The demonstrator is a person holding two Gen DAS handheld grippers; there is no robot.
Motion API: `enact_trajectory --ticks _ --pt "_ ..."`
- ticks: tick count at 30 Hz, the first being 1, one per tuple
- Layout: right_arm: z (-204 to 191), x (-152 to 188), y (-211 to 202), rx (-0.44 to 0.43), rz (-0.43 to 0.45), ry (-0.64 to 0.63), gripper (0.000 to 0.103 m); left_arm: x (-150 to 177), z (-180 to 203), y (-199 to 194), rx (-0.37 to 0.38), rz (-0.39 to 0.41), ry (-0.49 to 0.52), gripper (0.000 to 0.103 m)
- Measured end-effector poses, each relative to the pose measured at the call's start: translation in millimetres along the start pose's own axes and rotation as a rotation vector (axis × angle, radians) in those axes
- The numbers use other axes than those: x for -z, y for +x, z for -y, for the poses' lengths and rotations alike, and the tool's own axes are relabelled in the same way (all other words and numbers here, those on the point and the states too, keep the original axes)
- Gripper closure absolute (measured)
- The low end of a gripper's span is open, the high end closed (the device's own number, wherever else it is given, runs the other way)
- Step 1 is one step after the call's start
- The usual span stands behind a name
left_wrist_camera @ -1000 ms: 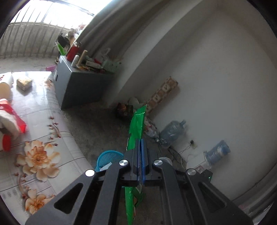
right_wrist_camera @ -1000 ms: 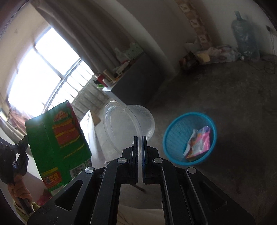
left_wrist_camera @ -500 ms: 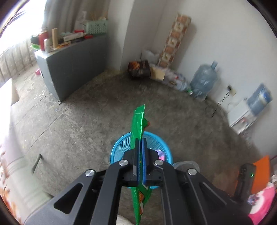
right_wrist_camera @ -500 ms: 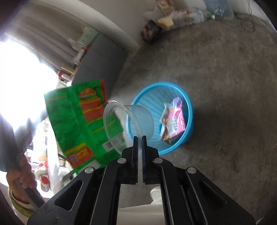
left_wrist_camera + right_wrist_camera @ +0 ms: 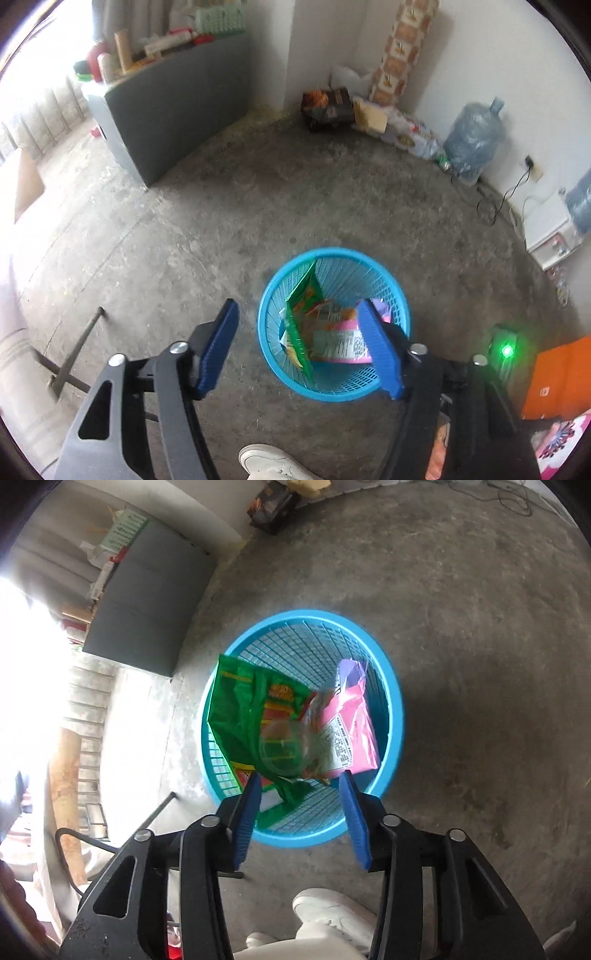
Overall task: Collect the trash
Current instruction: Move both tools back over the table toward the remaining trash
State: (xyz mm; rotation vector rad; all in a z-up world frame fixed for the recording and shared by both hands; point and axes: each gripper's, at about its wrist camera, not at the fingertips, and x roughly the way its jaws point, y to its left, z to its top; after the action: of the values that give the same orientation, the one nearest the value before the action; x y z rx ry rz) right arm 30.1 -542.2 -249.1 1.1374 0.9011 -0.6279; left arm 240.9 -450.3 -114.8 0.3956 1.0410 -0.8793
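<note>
Left gripper (image 5: pixel 295 325) jaws just spread wide, nothing between them. Right gripper (image 5: pixel 299 797) also just parted, nothing gripped. Both sit above the blue basket (image 5: pixel 391 686) on the concrete floor (image 5: pixel 221 221). Basket holds 3 items: green snack bag (image 5: pixel 240 716) against the left wall, pink wrapper (image 5: pixel 354 716) on the right, clear plastic cup (image 5: pixel 284 753) lying over them.

Green wrapper (image 5: pixel 240 716), clear cup (image 5: pixel 284 751) and pink packet (image 5: pixel 351 723) lie in the blue basket (image 5: pixel 393 701).

Clear cup (image 5: pixel 286 751) blurred; white shoe (image 5: pixel 273 463) cut by bottom edge.
</note>
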Motion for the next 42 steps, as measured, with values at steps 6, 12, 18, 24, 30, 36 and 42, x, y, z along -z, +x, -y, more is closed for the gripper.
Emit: enact_trajectory --ticks 6,12,18,24,30,36,42 --pt "6.7 21.0 -45.8 -0.021 0.060 -0.028 0.053 10.1 -1.8 -74.8 0.042 0.135 -0.006 0.026" --pt "-2.8 36.0 -91.3 0.002 0.130 -0.093 0.045 43.1 -10.2 -154.4 0.097 0.236 -0.024 0.016" --pt "-46.4 66.4 -129.4 0.046 0.171 -0.282 0.032 93.4 -31.3 -221.7 0.084 0.316 -0.023 0.009" --pt "-97.7 103.2 -159.3 0.061 0.251 -0.472 0.017 149.7 -74.4 -272.0 -0.002 0.354 -0.103 0.007" --pt "-149.9 135.3 -170.0 0.089 0.294 -0.616 0.008 205.4 -128.1 -317.0 -0.096 0.419 -0.254 0.006" --pt "-198.7 171.3 -178.1 0.140 0.345 -0.741 0.008 253.2 -172.7 -347.5 -0.158 0.476 -0.415 0.006" --pt "-240.4 197.6 -184.2 0.067 0.397 -0.911 0.008 283.2 -208.0 -378.5 -0.202 0.556 -0.539 0.006"
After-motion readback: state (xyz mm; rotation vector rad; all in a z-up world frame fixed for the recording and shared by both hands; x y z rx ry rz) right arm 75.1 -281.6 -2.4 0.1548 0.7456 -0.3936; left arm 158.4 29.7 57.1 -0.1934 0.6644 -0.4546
